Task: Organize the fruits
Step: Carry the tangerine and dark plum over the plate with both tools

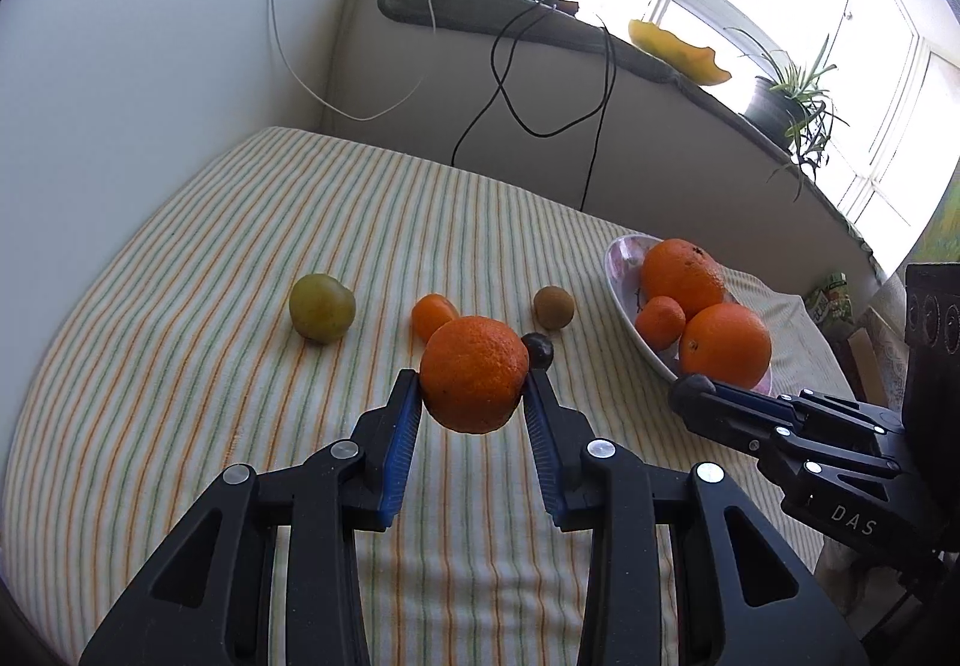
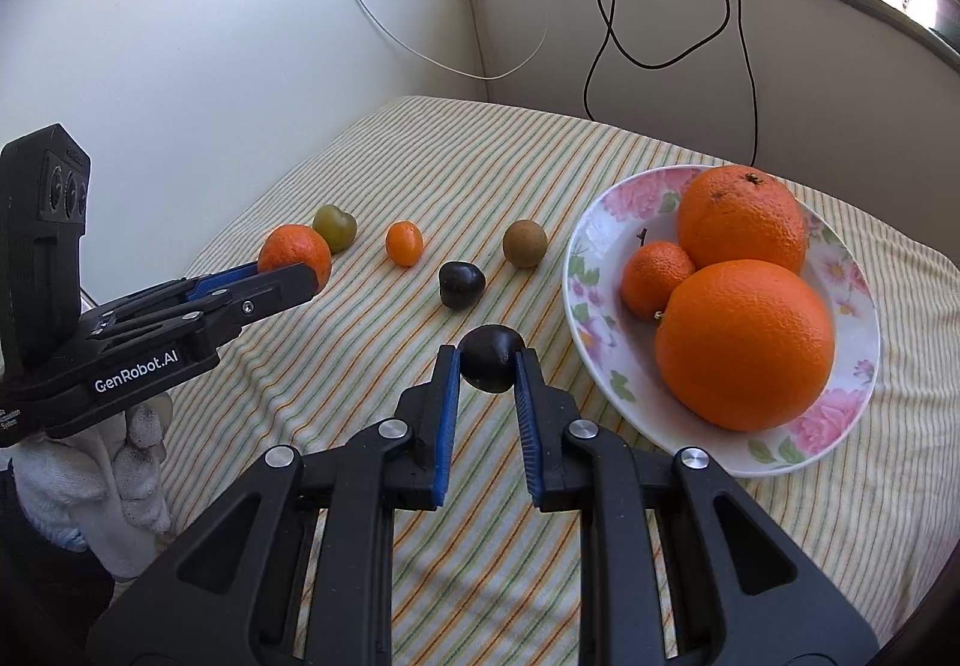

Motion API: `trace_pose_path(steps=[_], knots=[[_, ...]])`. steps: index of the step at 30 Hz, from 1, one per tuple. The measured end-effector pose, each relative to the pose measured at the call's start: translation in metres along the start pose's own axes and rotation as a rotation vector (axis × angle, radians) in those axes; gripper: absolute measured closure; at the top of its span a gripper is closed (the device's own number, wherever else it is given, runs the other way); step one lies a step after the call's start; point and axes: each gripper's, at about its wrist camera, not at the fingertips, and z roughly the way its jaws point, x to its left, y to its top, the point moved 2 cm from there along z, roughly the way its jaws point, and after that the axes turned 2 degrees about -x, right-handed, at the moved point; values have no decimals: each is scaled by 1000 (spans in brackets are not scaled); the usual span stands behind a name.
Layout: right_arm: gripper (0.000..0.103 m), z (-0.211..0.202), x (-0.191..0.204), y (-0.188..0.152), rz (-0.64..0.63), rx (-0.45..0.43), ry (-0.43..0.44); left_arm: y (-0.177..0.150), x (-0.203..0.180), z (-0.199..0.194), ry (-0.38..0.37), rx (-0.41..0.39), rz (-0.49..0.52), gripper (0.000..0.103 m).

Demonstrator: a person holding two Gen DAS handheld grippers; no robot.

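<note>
My left gripper is shut on an orange and holds it above the striped cloth; it also shows in the right wrist view. My right gripper is shut on a dark plum, just left of the floral bowl. The bowl holds two big oranges and a small tangerine. On the cloth lie a green fruit, a small tangerine, a kiwi and another dark plum.
The table is covered by a striped cloth and stands in a wall corner. Black and white cables hang behind it. A windowsill holds a yellow dish and a potted plant.
</note>
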Motion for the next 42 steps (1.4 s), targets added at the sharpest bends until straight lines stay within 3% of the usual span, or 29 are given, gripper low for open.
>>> trace_pose_path(steps=[25, 42], knots=[[84, -75, -93, -11, 115, -105, -85, 8, -95, 43, -118, 41, 105, 70], [84, -50, -144, 8, 171, -101, -109, 36, -97, 74, -101, 43, 127, 69]])
